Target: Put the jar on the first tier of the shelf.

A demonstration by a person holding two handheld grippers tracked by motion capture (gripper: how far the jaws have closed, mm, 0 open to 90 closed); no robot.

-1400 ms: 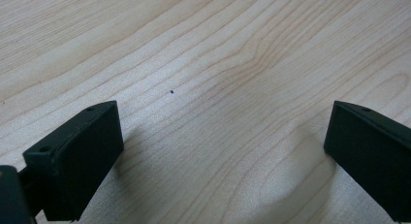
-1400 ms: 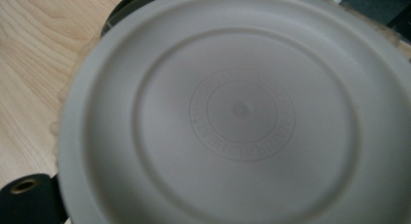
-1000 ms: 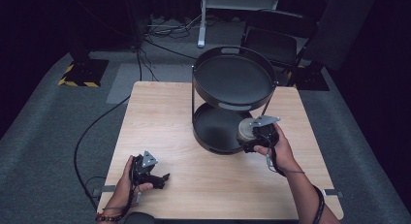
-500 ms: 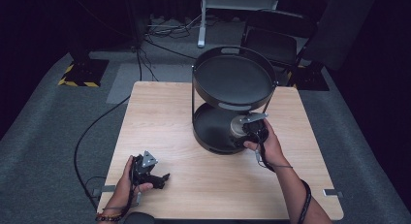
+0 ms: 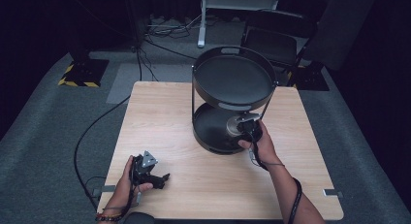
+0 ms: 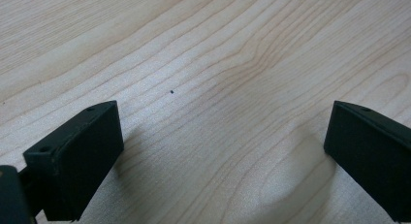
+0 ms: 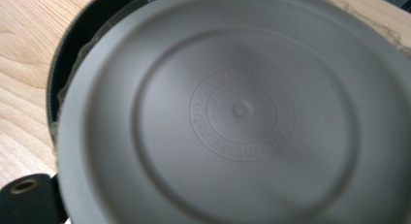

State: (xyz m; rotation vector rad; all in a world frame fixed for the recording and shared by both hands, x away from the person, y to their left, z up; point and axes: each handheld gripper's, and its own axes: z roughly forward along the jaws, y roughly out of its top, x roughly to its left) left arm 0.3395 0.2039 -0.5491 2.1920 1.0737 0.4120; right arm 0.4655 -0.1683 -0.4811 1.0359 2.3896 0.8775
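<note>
Grey round plate [image 7: 232, 112], embossed ring lettering, underside facing right hand-held gripper [image 5: 247, 132].

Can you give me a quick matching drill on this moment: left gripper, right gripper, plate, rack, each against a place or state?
Things:
1. left gripper
2. right gripper
3. plate
4. rack

Places or states:
A. grey, round, held at the rack's lower tier
B. black, two tiers, standing at the table's far side
C. jaws wide apart over bare wood, near the table's front edge
D. reaching into the lower tier with the plate

Pairs: 1-C, 2-D, 3-A, 4-B
</note>
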